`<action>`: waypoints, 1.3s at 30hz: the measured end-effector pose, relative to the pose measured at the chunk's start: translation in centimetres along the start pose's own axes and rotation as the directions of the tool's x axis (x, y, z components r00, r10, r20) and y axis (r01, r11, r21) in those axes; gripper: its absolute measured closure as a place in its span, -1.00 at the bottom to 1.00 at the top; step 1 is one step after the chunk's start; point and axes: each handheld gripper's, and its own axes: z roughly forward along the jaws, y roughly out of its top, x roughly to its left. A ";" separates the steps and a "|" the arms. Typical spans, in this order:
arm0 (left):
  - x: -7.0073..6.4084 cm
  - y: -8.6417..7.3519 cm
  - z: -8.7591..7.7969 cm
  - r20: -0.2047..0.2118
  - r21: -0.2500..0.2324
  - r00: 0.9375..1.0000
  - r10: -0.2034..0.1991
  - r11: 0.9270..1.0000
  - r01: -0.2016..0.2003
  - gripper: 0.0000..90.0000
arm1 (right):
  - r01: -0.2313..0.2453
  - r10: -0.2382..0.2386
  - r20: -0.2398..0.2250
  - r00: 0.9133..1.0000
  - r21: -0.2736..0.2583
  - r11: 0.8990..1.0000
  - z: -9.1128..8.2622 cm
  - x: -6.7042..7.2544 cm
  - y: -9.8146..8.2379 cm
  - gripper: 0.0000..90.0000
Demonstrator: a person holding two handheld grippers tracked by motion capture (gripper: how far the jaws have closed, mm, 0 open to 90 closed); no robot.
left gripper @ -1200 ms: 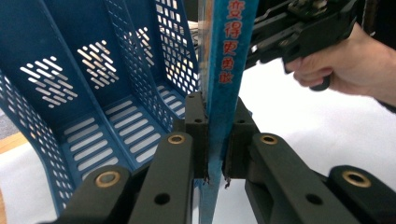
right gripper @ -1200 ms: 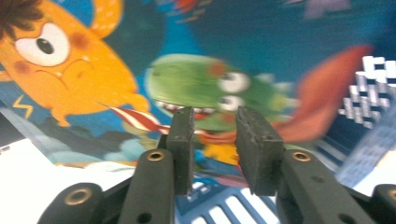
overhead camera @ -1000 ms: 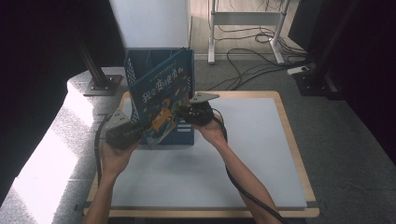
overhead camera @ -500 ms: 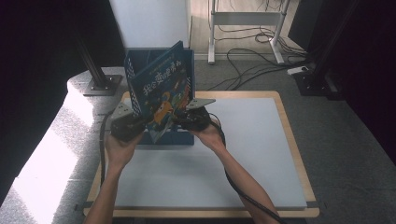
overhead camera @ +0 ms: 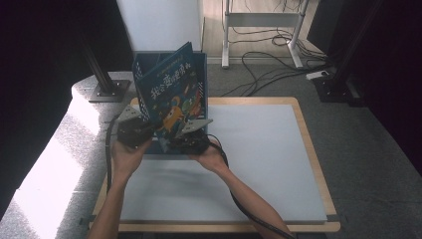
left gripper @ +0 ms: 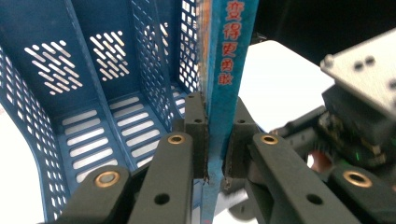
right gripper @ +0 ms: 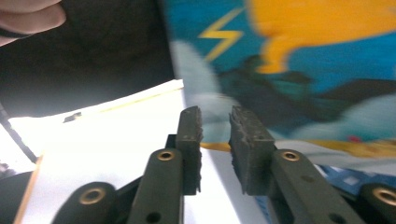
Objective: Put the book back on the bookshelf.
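Getting a picture book into a blue file rack is what's going on here, and I'd say it's maybe halfway there. Going left to right:

The left gripper has its jaws clamped tight on the edge of the book; in the left gripper view you can see both pads squeezing the thin blue spine edge, with the empty slots of the rack right behind it. So the book is held upright and tilted, its lower edge just in front of the rack at the far left corner of the white table mat, not yet seated in a slot as far as I can tell.

The right gripper sits just beside the book's lower corner. Its jaws have just been closing, but in the right gripper view there's a narrow gap between the pads with nothing in it; the cover is blurry just behind and to the side. So it isn't gripping anything.

Done: book picked up, stood on edge, brought to the rack. Left: line it up with a compartment, slide it down in, let go.
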 end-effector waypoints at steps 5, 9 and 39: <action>-0.4 0.3 0.1 -0.023 -0.001 1.000 -0.014 1.000 0.014 0.84 | 0.010 -0.010 -0.014 1.000 -0.021 1.000 0.8 1.3 0.3 0.68; -0.3 0.2 0.1 -0.022 -0.001 0.999 -0.024 1.000 0.024 0.84 | 0.003 -0.003 -0.010 1.000 -0.040 0.999 0.8 1.4 0.4 0.69; -2.1 0.8 2.1 -0.087 -0.035 0.994 -0.074 0.997 0.071 0.85 | 0.072 -0.073 0.153 0.986 0.012 0.997 1.2 2.2 0.2 0.97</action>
